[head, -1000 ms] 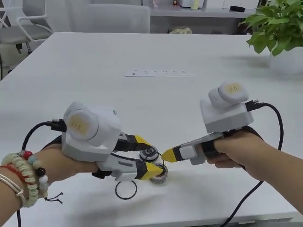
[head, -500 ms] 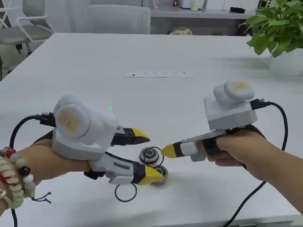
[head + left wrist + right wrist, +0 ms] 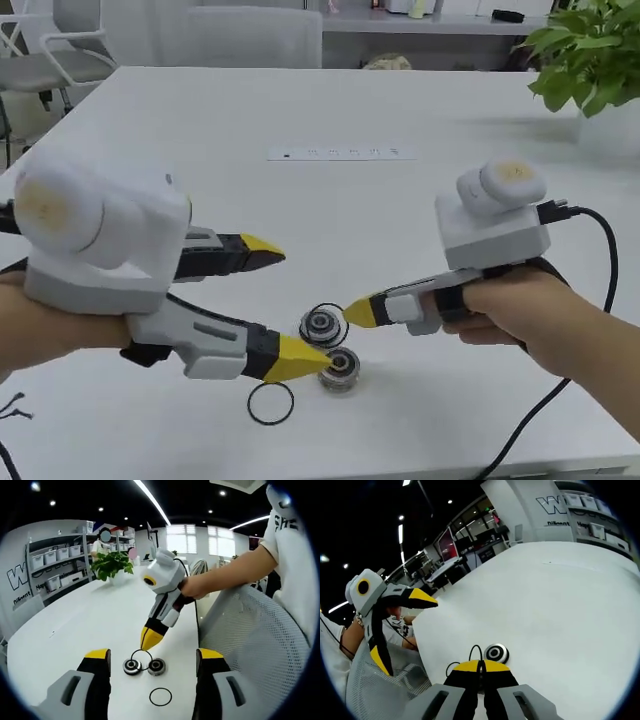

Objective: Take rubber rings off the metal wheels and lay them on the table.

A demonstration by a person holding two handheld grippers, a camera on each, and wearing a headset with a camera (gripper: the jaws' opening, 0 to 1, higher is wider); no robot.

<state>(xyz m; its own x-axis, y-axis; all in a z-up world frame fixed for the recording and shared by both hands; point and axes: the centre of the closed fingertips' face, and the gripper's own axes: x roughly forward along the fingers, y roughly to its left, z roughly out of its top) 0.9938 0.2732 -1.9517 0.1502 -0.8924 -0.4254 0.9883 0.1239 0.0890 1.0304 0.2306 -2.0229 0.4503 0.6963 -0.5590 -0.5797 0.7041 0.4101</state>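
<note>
The left gripper [image 3: 285, 305] has drawn back from the metal wheels [image 3: 342, 368] on the table [image 3: 400, 110], jaws spread wide. The right gripper [image 3: 358, 313] (jaws pressed together) pinches a rubber ring [image 3: 141, 651] at the wheels; a second ring [image 3: 270, 403] lies beside them.

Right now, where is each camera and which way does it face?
Head view: on the head, looking down at the table; hands hold the left claw and right claw.
Left gripper view: on the left claw, facing the right claw over metal wheels; own jaws open.
Right gripper view: on the right claw, shut on a rubber ring, facing the left claw.
Shared: each gripper view sees the other claw.
</note>
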